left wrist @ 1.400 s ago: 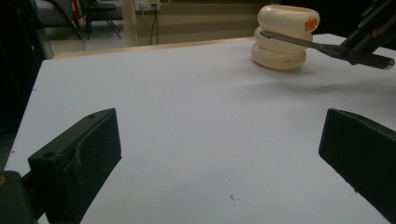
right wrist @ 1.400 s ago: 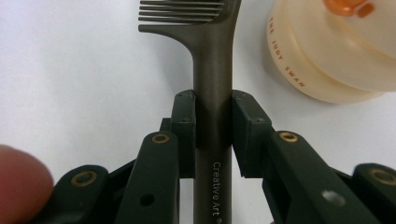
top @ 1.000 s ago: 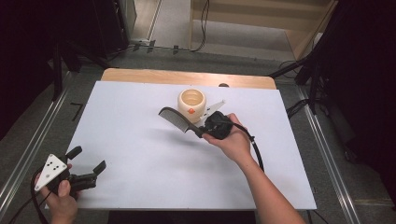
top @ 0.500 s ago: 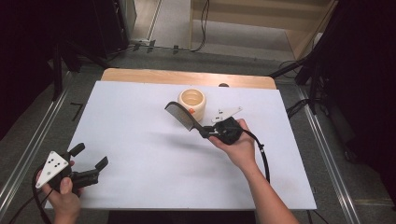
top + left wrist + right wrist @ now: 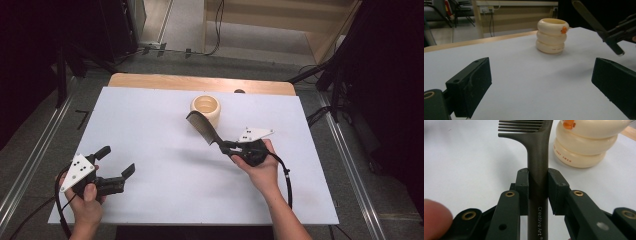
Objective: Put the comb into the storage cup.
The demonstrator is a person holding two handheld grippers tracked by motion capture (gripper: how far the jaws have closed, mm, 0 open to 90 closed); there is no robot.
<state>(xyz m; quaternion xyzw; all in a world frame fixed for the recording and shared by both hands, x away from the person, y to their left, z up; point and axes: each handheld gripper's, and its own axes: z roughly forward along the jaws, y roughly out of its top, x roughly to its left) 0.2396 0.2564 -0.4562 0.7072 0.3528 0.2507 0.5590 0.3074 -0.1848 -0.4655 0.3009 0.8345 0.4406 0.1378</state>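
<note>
Comb point(image 5: 202, 127) sits pinched by its handle in the right hand-held gripper point(image 5: 226, 147), lifted over the white bench point(image 5: 165, 125) near the cream pot point(image 5: 205, 108). Left hand-held gripper point(image 5: 116, 165) waits wide apart, holding nothing.

The right gripper point(image 5: 225, 146) moves back from the cream cup point(image 5: 205, 108), toward the person and a bit to the right. It carries the dark comb point(image 5: 202, 126) along. Before, the comb lies flat and low, left of the cup. Now the comb points up and leans, with its teeth end just in front of the cup.
</note>
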